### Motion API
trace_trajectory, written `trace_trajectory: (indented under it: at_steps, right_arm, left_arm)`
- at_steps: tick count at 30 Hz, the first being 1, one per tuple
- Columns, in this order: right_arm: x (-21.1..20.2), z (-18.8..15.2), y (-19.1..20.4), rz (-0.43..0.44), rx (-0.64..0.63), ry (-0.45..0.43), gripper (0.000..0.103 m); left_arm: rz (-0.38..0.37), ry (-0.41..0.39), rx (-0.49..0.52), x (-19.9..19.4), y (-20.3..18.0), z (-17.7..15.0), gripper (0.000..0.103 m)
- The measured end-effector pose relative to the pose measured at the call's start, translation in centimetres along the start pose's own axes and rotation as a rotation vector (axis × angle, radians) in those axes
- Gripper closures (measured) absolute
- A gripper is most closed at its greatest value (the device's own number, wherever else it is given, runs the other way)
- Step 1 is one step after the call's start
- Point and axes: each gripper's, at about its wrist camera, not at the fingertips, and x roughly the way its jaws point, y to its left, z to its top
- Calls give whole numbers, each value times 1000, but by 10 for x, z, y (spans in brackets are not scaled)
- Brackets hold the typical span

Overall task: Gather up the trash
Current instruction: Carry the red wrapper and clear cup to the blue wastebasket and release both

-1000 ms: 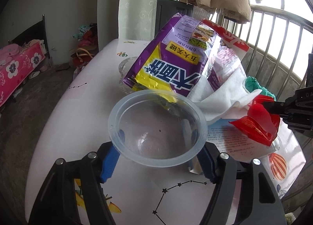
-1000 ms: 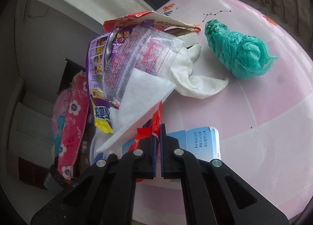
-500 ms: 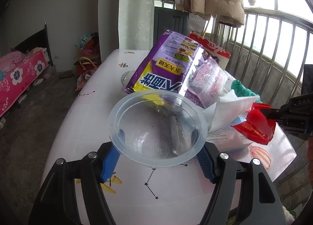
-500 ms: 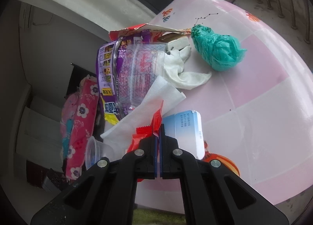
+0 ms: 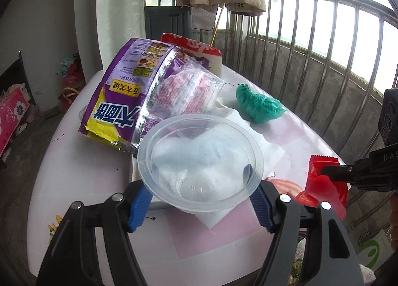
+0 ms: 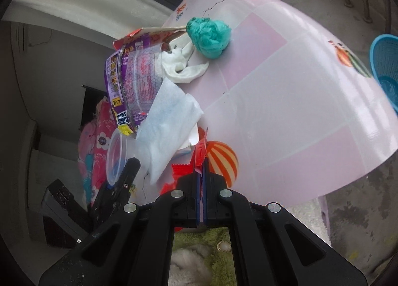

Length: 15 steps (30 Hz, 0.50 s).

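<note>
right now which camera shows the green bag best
The right wrist view: the green bag sits whole and unblocked on the pink table, beside the white cloth. The left wrist view shows it smaller and farther off, behind the clear bowl held by the left gripper.

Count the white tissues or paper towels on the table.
2. A flat white paper towel lies by the clear plastic cup in the left hand-held gripper. A crumpled white tissue sits beside the green plastic bag. The wrappers may hide more.
</note>
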Motion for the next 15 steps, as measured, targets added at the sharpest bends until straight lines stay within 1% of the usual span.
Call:
trace_trajectory:
  at_steps: [4, 7, 8, 9, 11, 13, 15]
  right_arm:
    - [-39, 15, -26, -28, 56, -131, 103]
    - [-81, 33, -51, -59, 115, -277, 103]
    - [-94, 37, -60, -68, 132, -327, 103]
    - [-109, 43, -68, -86, 150, -386, 103]
    - [-131, 53, -84, -134, 189, -480, 103]
    - [-141, 59, -101, -199, 229, -558, 103]
    - [-148, 66, -123, -267, 286, -621, 103]
  left_arm:
    - [-28, -7, 23, -4, -14, 14, 35]
    - [-84, -50, 64, -10, -36, 36, 35]
    - [-115, -61, 79, -10, -46, 44, 35]
    - [-161, -65, 90, -8, -58, 55, 35]
    - [-256, -49, 111, 1, -84, 75, 35]
    - [-350, -15, 133, 18, -116, 96, 35]
    - [-424, 43, 165, 41, -157, 115, 34]
